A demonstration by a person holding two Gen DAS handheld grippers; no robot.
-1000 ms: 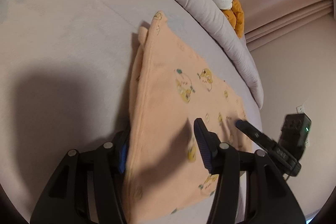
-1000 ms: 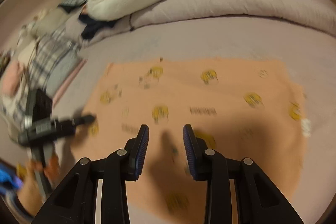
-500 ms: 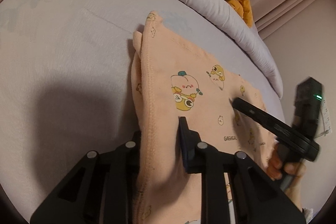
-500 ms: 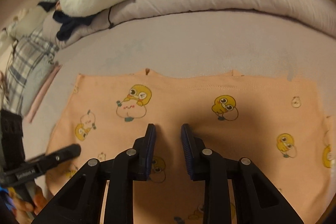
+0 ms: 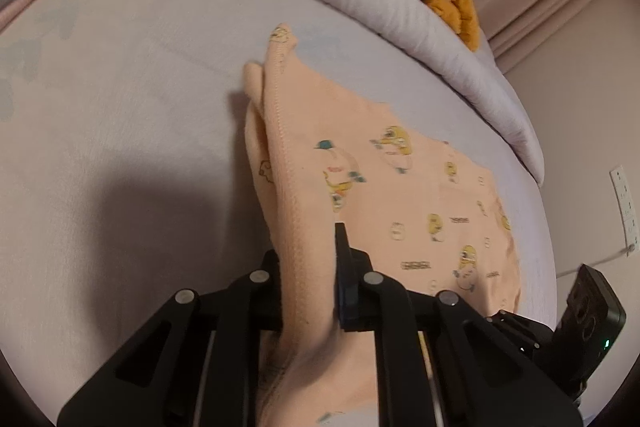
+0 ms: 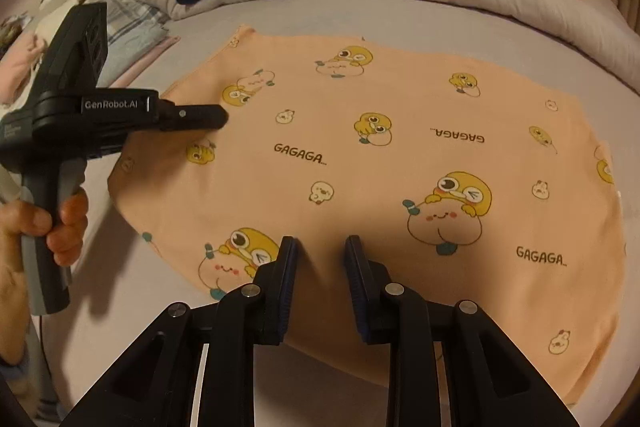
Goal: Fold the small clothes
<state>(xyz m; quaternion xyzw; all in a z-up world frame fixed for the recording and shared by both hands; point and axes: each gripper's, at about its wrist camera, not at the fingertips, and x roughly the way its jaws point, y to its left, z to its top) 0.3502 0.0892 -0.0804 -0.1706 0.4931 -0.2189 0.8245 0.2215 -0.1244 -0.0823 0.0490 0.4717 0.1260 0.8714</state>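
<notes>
The peach cotton garment with yellow cartoon ducks (image 6: 400,155) lies flat in the middle of the lilac bed sheet (image 5: 120,107). Half a second ago the left gripper (image 5: 308,267) had cloth only loosely between its jaws; now they have pinched together on the garment's left hem and raised it a little, so a fold can probably begin. The right gripper (image 6: 320,251) rests on the near edge, jaws apart, holding nothing. The cloth reads "GAGAGA..." and the left gripper's body "GenRobot.AI".
</notes>
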